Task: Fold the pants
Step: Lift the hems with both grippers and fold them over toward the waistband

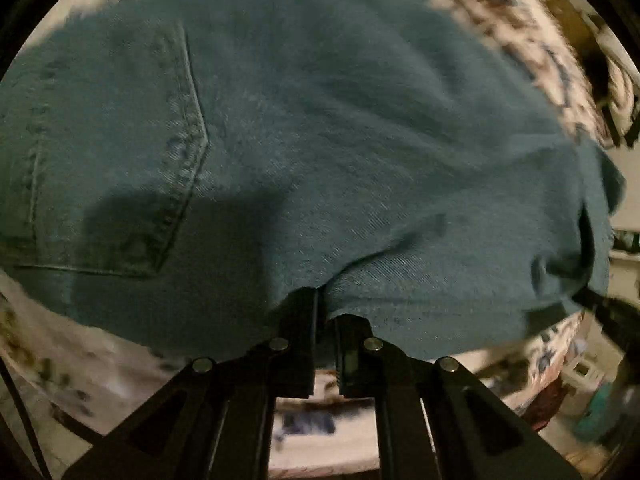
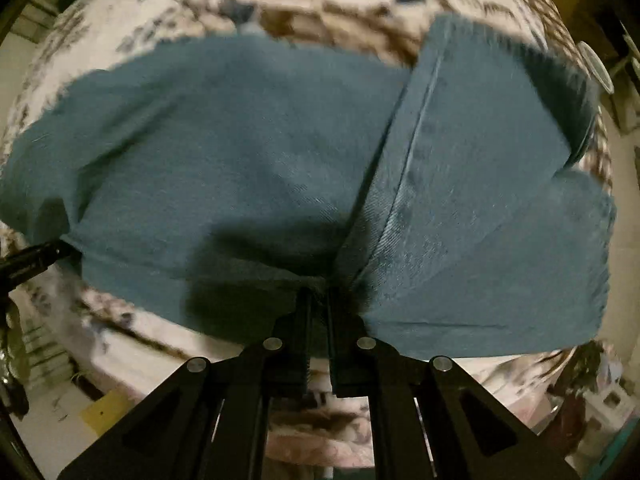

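Observation:
Blue-green denim pants (image 1: 320, 128) fill the left wrist view, a back pocket (image 1: 116, 168) showing at the left. My left gripper (image 1: 325, 304) is shut on a near edge of the pants, cloth bunched between its black fingers. In the right wrist view the same pants (image 2: 224, 152) lie partly doubled over, a stitched seam (image 2: 416, 152) running down a folded flap at the right. My right gripper (image 2: 319, 292) is shut on the pants' near edge. Each view shows the other gripper's tip at the cloth's edge: right gripper (image 1: 600, 304), left gripper (image 2: 36, 260).
The pants rest on a white bedcover with a brown and blue leaf print (image 2: 312, 8). The bed's edge falls away near me, with floor and a yellow object (image 2: 104, 412) below. Room clutter (image 1: 592, 392) sits at the lower right.

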